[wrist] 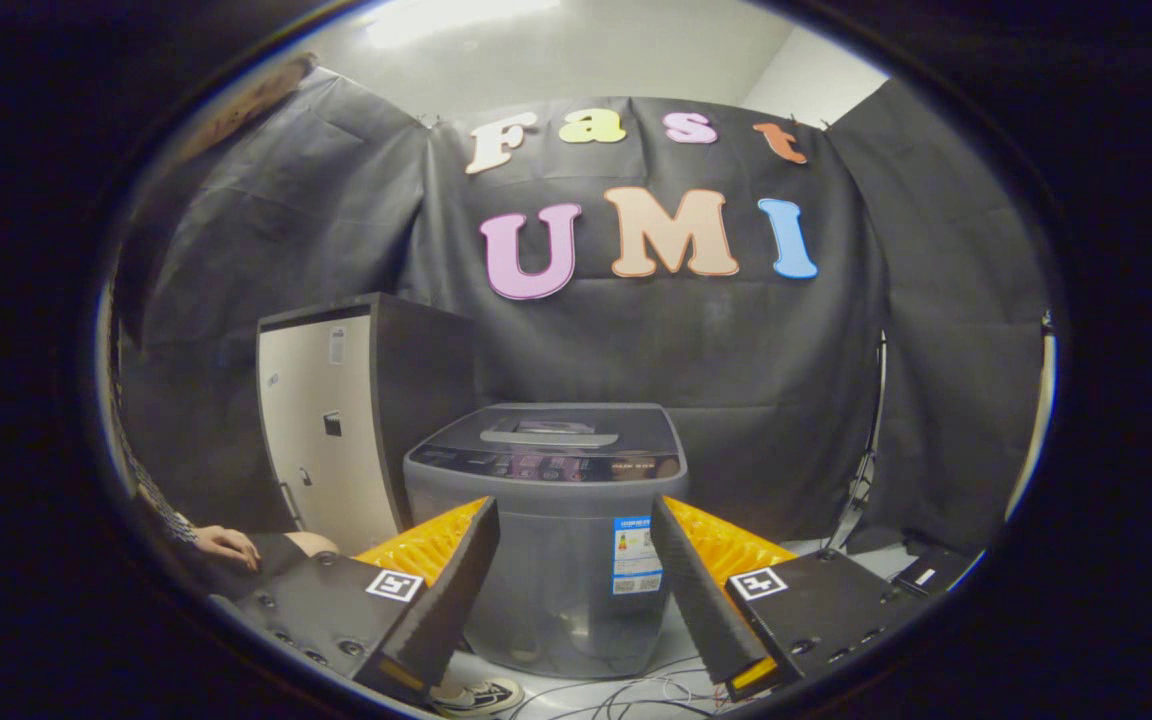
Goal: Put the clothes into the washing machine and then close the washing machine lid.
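Two fingers [456,570] of the hand-held gripper [574,570] spread wide apart, released, gripping nothing; black ribbed pads facing inward, orange backing behind, a square marker tag on each side's black body. Between and beyond them, a grey top-loading washing machine [556,560], standing on a pale floor [676,640], lid [548,432] down and flat, dark control strip along its front edge, a blue-and-white sticker [636,555] on the front wall. Just left of the machine, a tall cabinet [326,430] with a cream front and dark side. At the far left, beside the left finger, a person's hand [226,545] resting on a dark lap. Below the fingers, a sneaker [476,695] and loose cables [636,695] on the floor. To the right, a thin stand [866,460] leaning against the black cloth wall [776,350]. No telling from here where the clothes lie.
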The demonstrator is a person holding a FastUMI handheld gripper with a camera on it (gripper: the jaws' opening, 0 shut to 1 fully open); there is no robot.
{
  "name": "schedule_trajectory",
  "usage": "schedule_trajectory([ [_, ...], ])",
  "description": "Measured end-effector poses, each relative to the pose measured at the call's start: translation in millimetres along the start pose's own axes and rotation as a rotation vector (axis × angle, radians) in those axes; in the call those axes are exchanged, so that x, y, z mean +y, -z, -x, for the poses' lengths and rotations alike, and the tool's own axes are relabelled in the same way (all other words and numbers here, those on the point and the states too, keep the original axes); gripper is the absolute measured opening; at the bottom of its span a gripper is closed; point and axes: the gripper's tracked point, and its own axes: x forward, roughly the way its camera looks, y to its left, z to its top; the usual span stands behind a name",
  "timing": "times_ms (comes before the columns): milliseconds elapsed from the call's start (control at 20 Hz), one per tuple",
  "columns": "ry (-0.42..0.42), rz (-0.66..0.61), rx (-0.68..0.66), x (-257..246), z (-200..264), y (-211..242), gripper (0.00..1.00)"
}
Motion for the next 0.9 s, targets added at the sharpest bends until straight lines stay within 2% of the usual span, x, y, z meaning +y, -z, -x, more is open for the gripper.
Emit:
schedule_trajectory([
  [900,0.002,-0.001,0.003,-3.1,1.9,5.4,0.95],
])
